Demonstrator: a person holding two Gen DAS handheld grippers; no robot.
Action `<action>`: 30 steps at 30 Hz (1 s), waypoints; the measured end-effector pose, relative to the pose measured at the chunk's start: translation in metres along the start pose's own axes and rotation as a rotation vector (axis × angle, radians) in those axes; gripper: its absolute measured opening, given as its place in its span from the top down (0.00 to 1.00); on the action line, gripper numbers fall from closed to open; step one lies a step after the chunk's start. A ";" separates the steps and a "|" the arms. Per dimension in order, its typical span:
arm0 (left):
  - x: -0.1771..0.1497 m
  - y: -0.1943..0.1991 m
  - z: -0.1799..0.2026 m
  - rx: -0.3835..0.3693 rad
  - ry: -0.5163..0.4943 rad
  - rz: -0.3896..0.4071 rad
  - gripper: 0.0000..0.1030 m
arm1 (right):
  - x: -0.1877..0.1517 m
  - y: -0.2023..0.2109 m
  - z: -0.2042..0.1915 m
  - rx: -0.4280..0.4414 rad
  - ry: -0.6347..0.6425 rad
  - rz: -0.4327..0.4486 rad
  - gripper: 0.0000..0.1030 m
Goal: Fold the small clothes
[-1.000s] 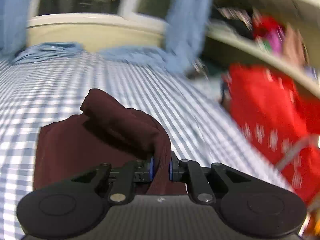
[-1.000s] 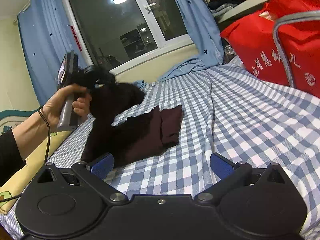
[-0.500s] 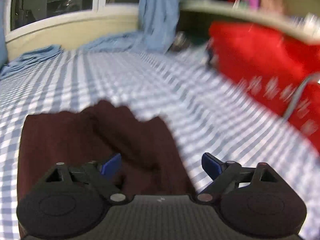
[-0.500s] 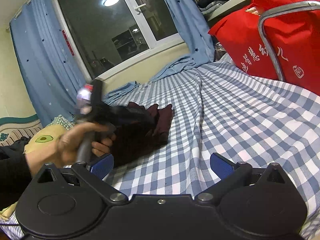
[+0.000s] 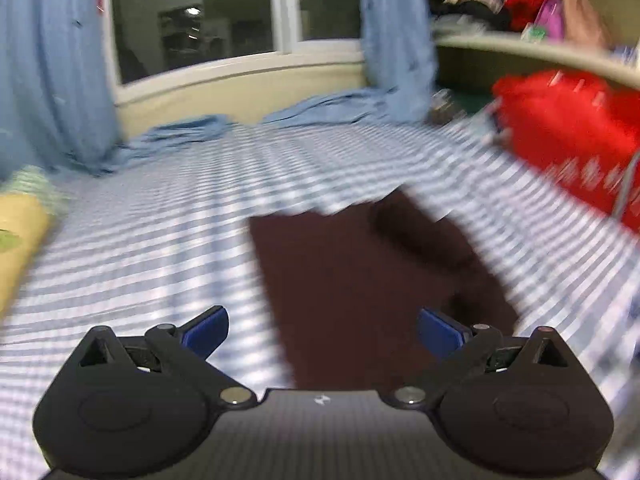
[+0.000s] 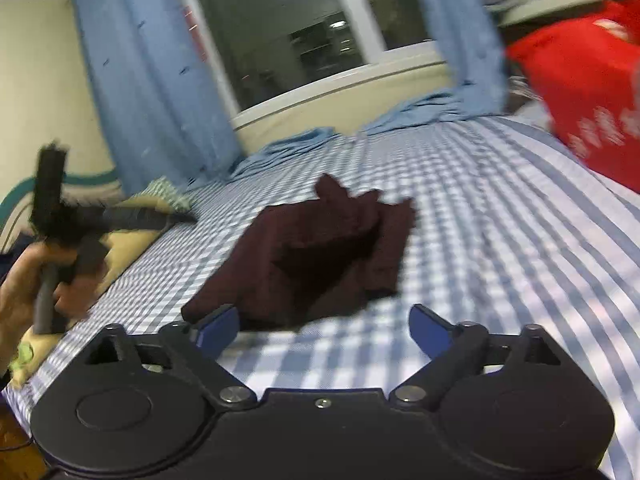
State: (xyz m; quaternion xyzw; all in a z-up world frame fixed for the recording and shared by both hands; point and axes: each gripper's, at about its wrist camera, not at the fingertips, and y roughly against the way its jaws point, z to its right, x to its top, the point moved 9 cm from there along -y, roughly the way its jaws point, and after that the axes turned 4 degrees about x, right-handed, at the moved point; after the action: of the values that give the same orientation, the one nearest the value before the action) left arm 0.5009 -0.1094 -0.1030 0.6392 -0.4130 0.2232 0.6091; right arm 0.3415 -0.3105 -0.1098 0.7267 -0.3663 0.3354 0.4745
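A dark maroon garment (image 5: 360, 280) lies folded on the blue-and-white checked bed sheet (image 5: 160, 220). My left gripper (image 5: 322, 322) hovers over its near edge, jaws opening wide; the cloth lies below them and neither pad touches it. In the right wrist view the same garment (image 6: 320, 248) lies just ahead of my right gripper (image 6: 323, 318), whose jaws are closing with nothing between them but sheet. The left gripper (image 6: 160, 216) shows blurred at the left of that view, held by a person's hand (image 6: 24, 280) and clear of the cloth.
A red bag (image 5: 560, 140) stands at the bed's right side, with a cluttered shelf (image 5: 520, 44) above it. Blue curtains (image 6: 152, 100) frame a dark window behind the bed. A yellow pillow (image 5: 20, 240) lies at the left edge.
My left gripper let go of the raised maroon fold, opened wide and drew back to the left. The fold dropped flat onto the garment. My right gripper swung toward the cloth.
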 end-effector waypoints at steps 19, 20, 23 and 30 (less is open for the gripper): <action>-0.065 0.045 -0.038 0.034 0.109 -0.011 0.01 | 0.034 -0.176 -0.052 -0.094 0.483 -0.448 0.80; -0.065 0.045 -0.038 0.033 0.107 -0.011 0.01 | 0.035 -0.172 -0.051 -0.087 0.463 -0.448 0.82; -0.069 0.046 -0.041 0.042 0.112 -0.012 0.01 | 0.044 -0.147 -0.036 -0.080 0.378 -0.399 0.86; -0.070 0.036 -0.040 0.020 0.155 -0.041 0.01 | 0.006 -0.111 0.053 0.002 -0.074 -0.294 0.85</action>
State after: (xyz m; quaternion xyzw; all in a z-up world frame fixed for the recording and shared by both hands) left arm 0.4414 -0.0498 -0.1305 0.6343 -0.3492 0.2638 0.6373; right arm 0.4464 -0.3302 -0.1714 0.7849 -0.2729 0.2358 0.5038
